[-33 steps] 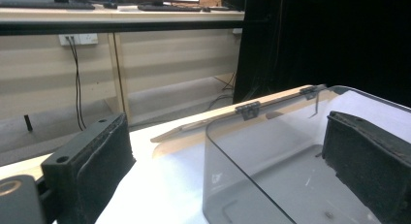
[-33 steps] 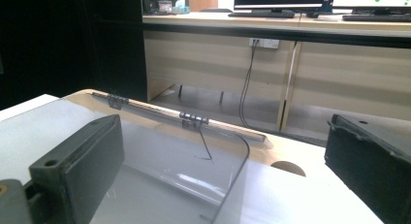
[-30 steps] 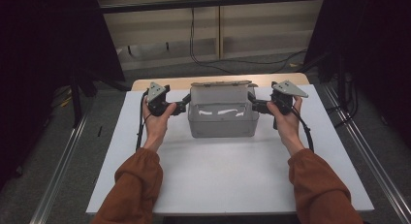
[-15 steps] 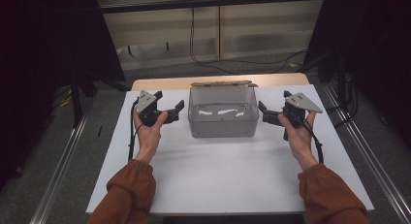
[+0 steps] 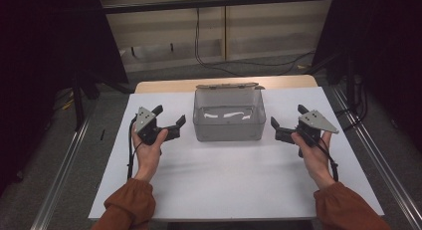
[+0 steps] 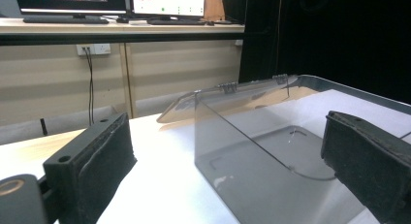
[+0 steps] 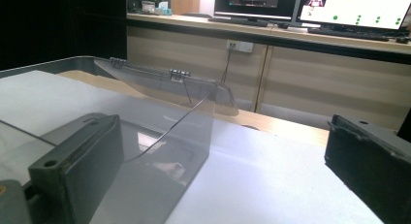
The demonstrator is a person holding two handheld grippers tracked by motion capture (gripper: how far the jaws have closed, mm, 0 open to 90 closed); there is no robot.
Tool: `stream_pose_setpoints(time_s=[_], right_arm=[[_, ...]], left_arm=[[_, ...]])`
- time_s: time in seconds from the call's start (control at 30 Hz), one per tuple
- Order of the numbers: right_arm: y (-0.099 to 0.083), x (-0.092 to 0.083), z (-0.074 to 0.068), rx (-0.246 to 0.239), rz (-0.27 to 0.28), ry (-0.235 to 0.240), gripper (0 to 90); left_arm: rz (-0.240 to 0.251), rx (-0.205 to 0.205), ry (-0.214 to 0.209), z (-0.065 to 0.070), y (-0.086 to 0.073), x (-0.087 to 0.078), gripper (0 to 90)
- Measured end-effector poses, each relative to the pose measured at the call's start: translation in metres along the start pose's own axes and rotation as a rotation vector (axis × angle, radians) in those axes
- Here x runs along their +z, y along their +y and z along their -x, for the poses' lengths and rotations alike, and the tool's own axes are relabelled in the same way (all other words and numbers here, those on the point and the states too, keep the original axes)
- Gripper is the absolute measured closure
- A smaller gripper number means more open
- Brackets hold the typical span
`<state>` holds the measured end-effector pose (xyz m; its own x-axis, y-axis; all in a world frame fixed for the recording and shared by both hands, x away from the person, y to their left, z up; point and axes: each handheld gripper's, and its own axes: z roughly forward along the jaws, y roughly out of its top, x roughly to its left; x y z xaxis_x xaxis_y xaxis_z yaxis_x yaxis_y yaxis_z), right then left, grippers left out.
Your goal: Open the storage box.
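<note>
A clear plastic box (image 5: pixel 228 121) stands in the middle of the white table top (image 5: pixel 224 185), its hinged lid (image 5: pixel 228 85) folded back behind it. My left gripper (image 5: pixel 170 115) is held off the box's left side, open, with nothing between its jaws. My right gripper (image 5: pixel 287 116) hovers off the box's right side, also open and holding nothing. In the left gripper view the box (image 6: pixel 252 151) sits beyond my spread pads (image 6: pixel 97 156). The right gripper view has the box's corner (image 7: pixel 145 127) ahead of the left pad (image 7: pixel 82 156).
A wooden strip (image 5: pixel 164 85) edges the table's back. Metal rails (image 5: pixel 64 185) run along both sides at floor level, with cables (image 5: pixel 209 60) on the floor behind. A bench with monitors (image 7: pixel 349 10) stands against the far wall.
Both grippers were against the box's sides a second ago. They have drawn outward and back toward the person, jaws spread; the box has stayed in place.
</note>
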<state>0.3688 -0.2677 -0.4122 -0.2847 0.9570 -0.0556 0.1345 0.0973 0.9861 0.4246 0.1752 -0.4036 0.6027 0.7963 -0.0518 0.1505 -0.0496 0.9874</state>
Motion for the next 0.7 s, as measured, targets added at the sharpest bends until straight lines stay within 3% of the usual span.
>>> stream_pose_setpoints(time_s=[0.43,0.7], right_arm=[[-0.005,-0.029,0.002,-0.014,0.039,-0.034,0.0],[-0.011,-0.043,0.006,0.007,0.056,-0.047,0.0]], left_arm=[[0.004,-0.008,0.028,0.006,-0.007,-0.021,4.1],[0.016,-0.006,0.045,0.009,-0.012,-0.038,4.1]])
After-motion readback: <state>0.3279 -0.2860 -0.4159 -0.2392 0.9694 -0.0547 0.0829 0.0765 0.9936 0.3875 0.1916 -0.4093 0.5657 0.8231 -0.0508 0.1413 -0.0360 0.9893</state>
